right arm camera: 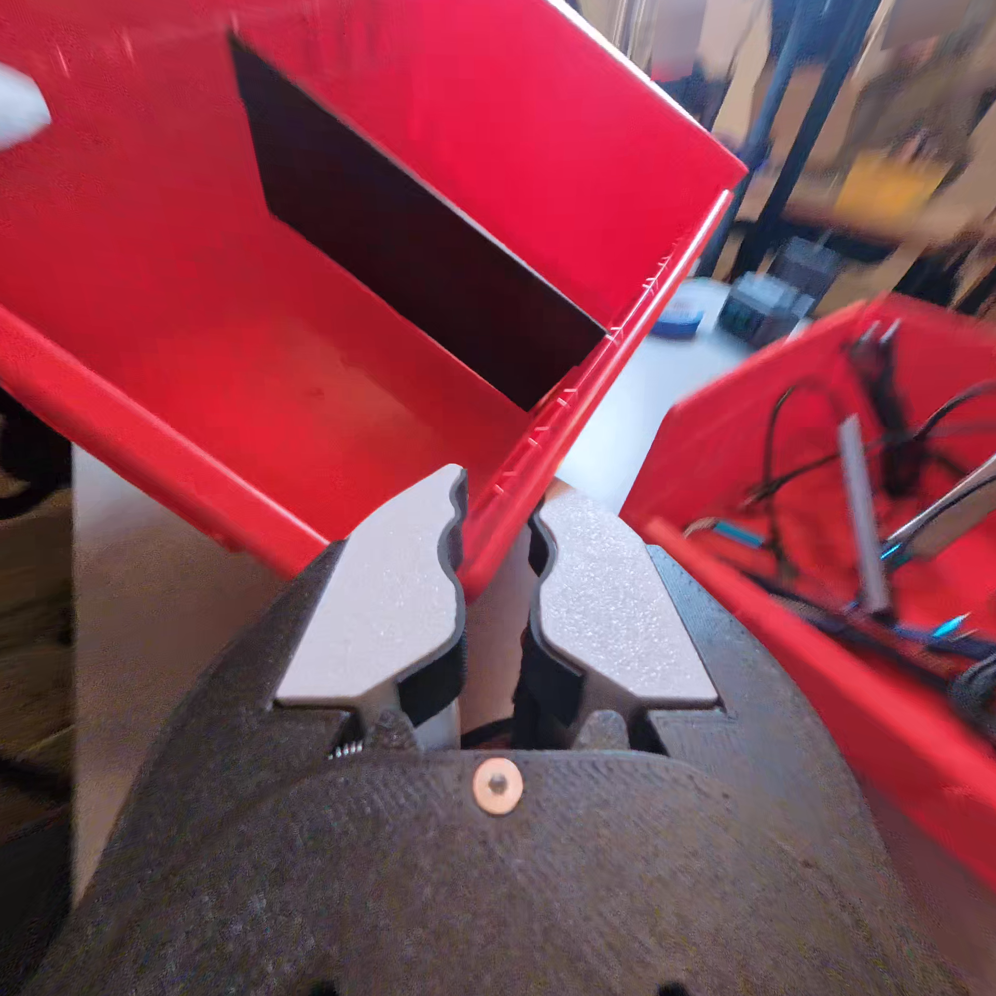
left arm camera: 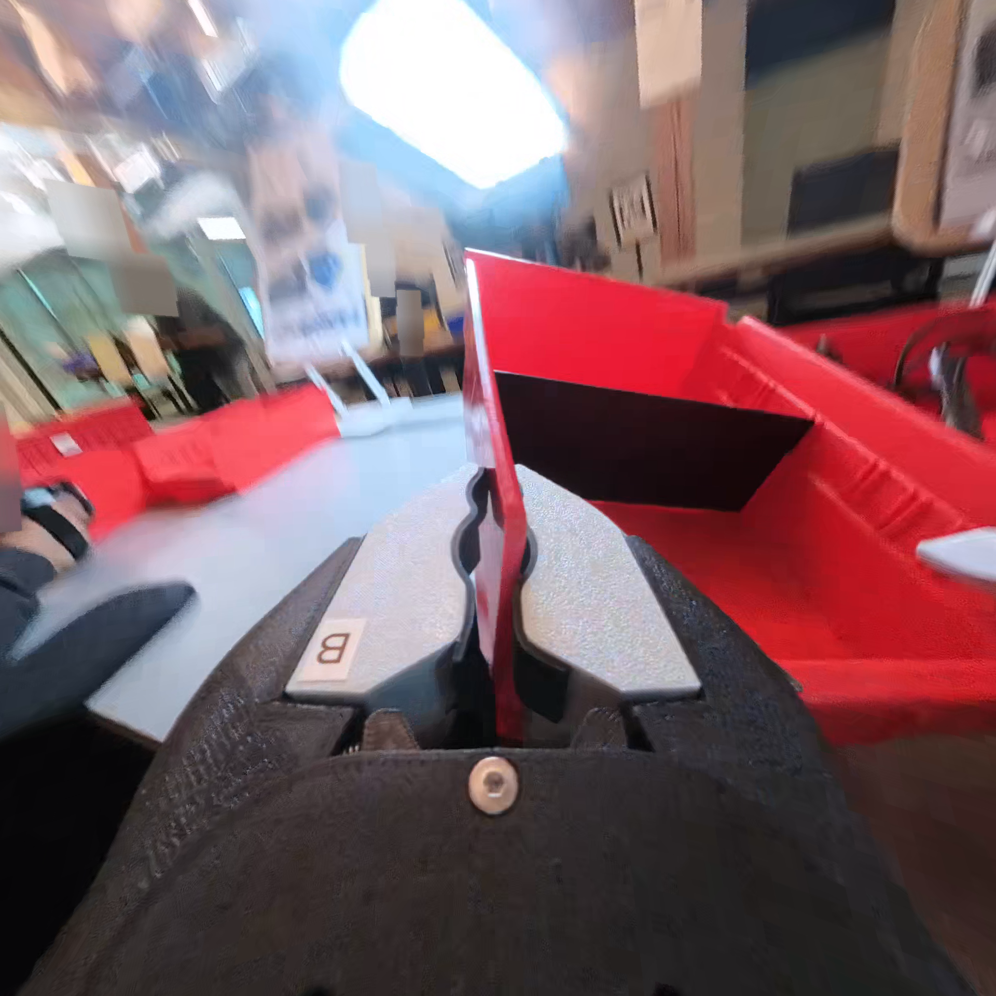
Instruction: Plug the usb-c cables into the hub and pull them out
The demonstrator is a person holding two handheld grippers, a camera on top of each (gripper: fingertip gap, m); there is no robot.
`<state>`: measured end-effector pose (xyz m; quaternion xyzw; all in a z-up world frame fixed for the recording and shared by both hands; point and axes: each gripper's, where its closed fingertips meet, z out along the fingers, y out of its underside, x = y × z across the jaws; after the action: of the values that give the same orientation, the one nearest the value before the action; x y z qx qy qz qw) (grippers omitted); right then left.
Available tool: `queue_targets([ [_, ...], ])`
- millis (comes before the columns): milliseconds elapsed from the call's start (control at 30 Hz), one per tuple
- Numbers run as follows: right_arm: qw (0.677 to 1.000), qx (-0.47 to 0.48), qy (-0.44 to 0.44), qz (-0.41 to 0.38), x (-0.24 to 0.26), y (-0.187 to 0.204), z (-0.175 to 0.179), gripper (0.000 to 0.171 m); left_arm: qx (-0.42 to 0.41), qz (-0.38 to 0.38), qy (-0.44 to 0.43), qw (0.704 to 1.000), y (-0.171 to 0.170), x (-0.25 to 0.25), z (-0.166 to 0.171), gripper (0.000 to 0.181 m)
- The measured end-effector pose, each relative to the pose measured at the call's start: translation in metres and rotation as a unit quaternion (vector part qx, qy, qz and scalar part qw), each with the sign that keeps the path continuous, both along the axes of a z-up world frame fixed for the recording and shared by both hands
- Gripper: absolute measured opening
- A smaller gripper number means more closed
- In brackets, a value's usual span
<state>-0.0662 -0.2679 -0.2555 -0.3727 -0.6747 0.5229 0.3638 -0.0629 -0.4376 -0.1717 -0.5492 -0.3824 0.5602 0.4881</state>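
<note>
An empty red bin [left arm camera: 727, 593] with a black divider [left arm camera: 636, 447] fills both views; it also shows in the right wrist view [right arm camera: 269, 350], tilted. My left gripper [left arm camera: 498, 474] is shut on one upright wall of this bin. My right gripper [right arm camera: 501, 490] grips the bin's rim at a corner, with the fingers narrowly apart around it. A second red bin [right arm camera: 754, 647] to the right holds black cables [right arm camera: 781, 474] with blue-tipped plugs and a slim grey hub [right arm camera: 862, 512]. The picture is motion-blurred.
The white table [left arm camera: 323, 512] lies under the bins. More red bins [left arm camera: 215, 447] stand at its far left edge. A person's hand with a wristwatch [left arm camera: 48, 517] is at the left. A small dark box [right arm camera: 765, 307] sits farther back on the table.
</note>
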Motion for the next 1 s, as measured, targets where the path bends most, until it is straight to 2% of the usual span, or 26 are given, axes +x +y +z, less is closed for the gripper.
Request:
queue_targets([
  [67, 0.994, 0.022, 0.107, -0.016, 0.008, 0.004, 0.032, 0.021, -0.010, 0.005, 0.115, 0.993, 0.008, 0.027, 0.042, 0.005],
  [167, 0.964, -0.001, 0.261, -0.046, 0.032, 0.030, 0.094, 0.018, 0.028, -0.026, 0.278, 0.960, 0.028, 0.073, 0.086, 0.006],
  [233, 0.930, 0.008, 0.360, -0.077, 0.060, 0.057, 0.130, 0.016, 0.066, -0.053, 0.367, 0.927, 0.048, 0.100, 0.100, 0.007],
  [300, 0.898, 0.013, 0.419, -0.131, 0.091, 0.095, 0.148, 0.014, 0.116, -0.119, 0.389, 0.906, 0.080, 0.115, 0.103, 0.009],
  [367, 0.886, -0.002, 0.427, -0.181, 0.120, 0.139, 0.149, 0.011, 0.169, -0.205, 0.364, 0.893, 0.122, 0.120, 0.102, 0.012],
  [433, 0.880, 0.009, 0.416, -0.228, 0.142, 0.186, 0.144, 0.010, 0.186, -0.264, 0.331, 0.886, 0.171, 0.120, 0.095, 0.015],
  [600, 0.875, 0.019, 0.332, -0.352, 0.183, 0.314, 0.107, 0.009, 0.154, -0.399, 0.221, 0.876, 0.315, 0.116, 0.064, 0.021],
  [733, 0.854, -0.001, 0.279, -0.438, 0.210, 0.398, 0.083, 0.007, 0.101, -0.459, 0.126, 0.873, 0.416, 0.105, 0.030, 0.020],
  [867, 0.858, 0.010, 0.190, -0.478, 0.206, 0.448, 0.053, 0.006, 0.100, -0.477, 0.026, 0.873, 0.477, 0.084, -0.012, 0.018],
  [1000, 0.863, 0.011, 0.115, -0.492, 0.197, 0.475, 0.022, 0.007, 0.072, -0.474, -0.041, 0.876, 0.506, 0.072, -0.044, 0.019],
])
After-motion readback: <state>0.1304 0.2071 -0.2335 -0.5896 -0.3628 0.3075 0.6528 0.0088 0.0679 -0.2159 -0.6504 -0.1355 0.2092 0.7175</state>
